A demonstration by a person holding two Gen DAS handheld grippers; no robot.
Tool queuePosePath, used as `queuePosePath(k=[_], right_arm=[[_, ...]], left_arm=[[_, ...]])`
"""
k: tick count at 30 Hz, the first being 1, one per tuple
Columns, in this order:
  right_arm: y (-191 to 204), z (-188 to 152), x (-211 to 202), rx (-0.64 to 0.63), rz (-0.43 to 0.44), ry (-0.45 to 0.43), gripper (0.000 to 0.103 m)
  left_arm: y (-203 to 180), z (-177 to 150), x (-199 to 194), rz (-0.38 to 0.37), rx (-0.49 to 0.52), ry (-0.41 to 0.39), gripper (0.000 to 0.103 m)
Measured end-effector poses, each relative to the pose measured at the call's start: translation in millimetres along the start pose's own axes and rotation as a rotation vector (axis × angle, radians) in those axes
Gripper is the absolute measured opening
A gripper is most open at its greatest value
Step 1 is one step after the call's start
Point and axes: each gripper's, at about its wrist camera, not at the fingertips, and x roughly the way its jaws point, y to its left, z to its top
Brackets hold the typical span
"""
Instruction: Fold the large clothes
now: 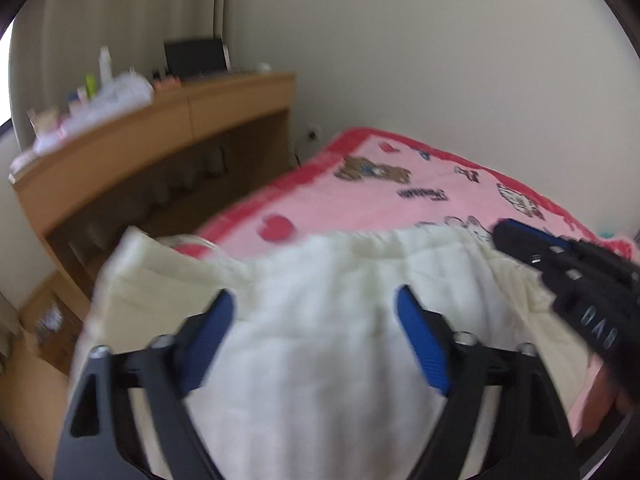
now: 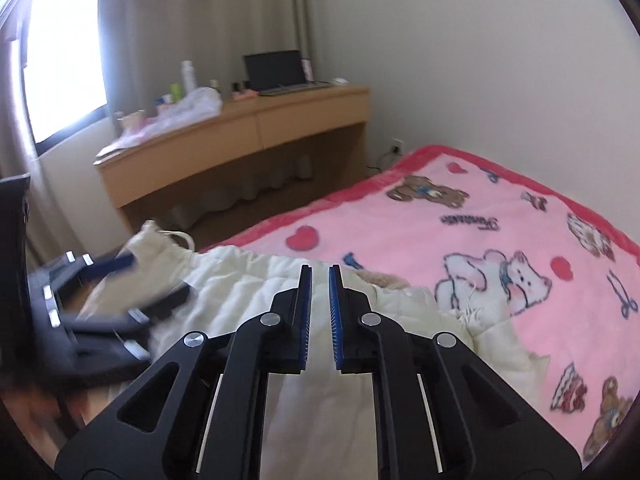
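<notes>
The cream garment (image 1: 320, 320) lies on the pink blanket's (image 2: 500, 220) near edge. Your left gripper (image 1: 316, 312) gapes empty; your right gripper (image 2: 320, 280) is pinched closed, empty. Between folds, I judge: next, grasp an edge.

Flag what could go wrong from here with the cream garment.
1. The left gripper is open and the right gripper nearly shut, neither holding the garment, so a fold may slacken.
2. The garment's left edge overhangs the blanket and could slide off.
</notes>
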Motion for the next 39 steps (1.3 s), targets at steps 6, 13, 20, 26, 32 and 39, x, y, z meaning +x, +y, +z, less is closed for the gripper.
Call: queuePosePath(k=[6, 13, 20, 26, 32, 39], right_arm=[[-38.6, -45.4, 58.7, 0.045, -0.059, 0.15, 0.005], [-53.8, -106.2, 100.2, 0.096, 0.009, 0.18, 0.004], [-60.1, -97.1, 87.0, 0.13, 0.077, 0.147, 0.006], [-71.5, -53.0, -16.8, -0.01, -0.026, -0.238, 0.077], [-126.5, -53.2, 22.8, 0.057, 0.009, -0.011, 0.024], [-172.8, -95.5, 75.5, 0.225, -0.144, 0.164, 0.0]], left_arm=[[29.1, -30.1, 63.1, -0.007, -0.167, 0.087, 0.073], [29.1, -67.9, 87.1, -0.004, -0.086, 0.075, 0.073], [23.7, -62.6, 75.7, 0.011, -0.052, 0.028, 0.073], [40.2, -27.8, -3.0, 0.111, 0.062, -0.219, 0.094], [111.6, -11.2, 18.5, 0.105, -0.032, -0.024, 0.083], [160.2, -57.0, 65.5, 0.085, -0.143, 0.118, 0.073]])
